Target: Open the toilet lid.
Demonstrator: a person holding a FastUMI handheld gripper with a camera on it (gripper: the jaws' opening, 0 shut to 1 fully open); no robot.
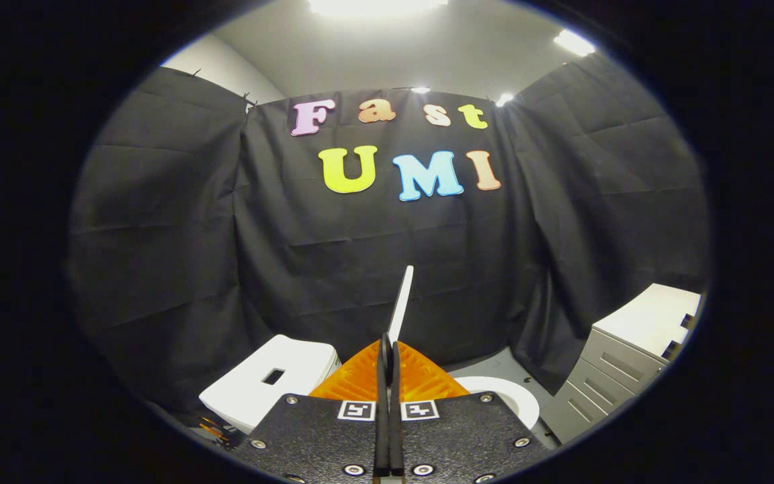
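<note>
White plastic is seen edge-on just ahead of the gripper [388,356]: the toilet lid [402,302] is raised, standing nearly upright with a slight tilt, and its thin edge rises from between the orange fingers [353,380]. The jaws are drawn almost together, with only a narrow dark slit left between them, and the lower end of the lid is met by that slit; whether both fingers actually press on the lid cannot be told, since the contact is hidden behind the finger tips. To one side of the lid, low and partly covered by the black gripper plates [454,437], a curved piece of the white toilet seat [511,396] is shown, uncovered. On the other side of the lid the white toilet tank [273,386] is seen, with a dark rectangular opening in its top. Beyond the toilet seat, further from the lid, a grey drawer cabinet [619,370] with a pale top is placed against the booth's black cloth wall [179,235]. Bright ceiling lights [373,5] are seen above the wall.
</note>
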